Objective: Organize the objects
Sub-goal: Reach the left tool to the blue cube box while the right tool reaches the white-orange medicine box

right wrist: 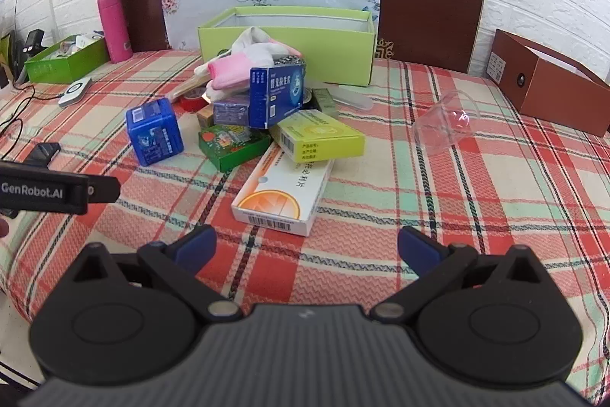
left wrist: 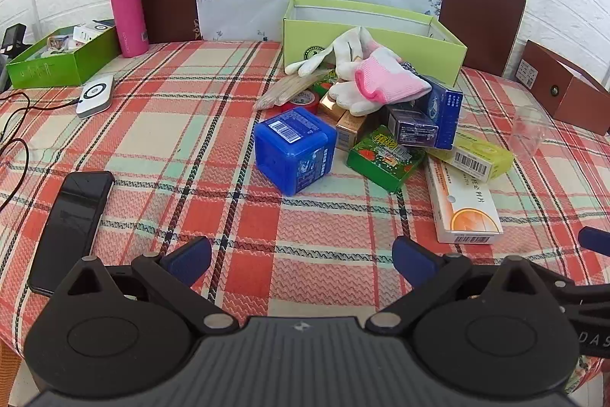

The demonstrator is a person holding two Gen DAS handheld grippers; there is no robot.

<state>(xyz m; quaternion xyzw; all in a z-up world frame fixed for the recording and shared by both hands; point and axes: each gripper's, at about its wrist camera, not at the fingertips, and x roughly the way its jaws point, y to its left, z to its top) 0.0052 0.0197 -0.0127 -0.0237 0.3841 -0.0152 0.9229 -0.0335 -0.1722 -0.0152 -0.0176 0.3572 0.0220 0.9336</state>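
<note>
Both claws point(left wrist: 301, 264) point(right wrist: 305, 248) wide open, empty, over bare cloth point(left wrist: 244, 273). Phone point(left wrist: 70, 227) at 9, pile point(left wrist: 381, 117) at 12, cup point(right wrist: 446, 126) at 2.

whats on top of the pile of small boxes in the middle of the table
A white and pink knitted glove lies draped across the pile of small boxes, covering the boxes under it. What else it hides cannot be seen.

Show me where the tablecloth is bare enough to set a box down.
Bare cloth runs along the near edge, between the open left gripper and the blue cube box. Another patch lies between the black phone, the white charger and that cube. It is crowded at the pile before the light green box, down to the orange-print box.
</note>
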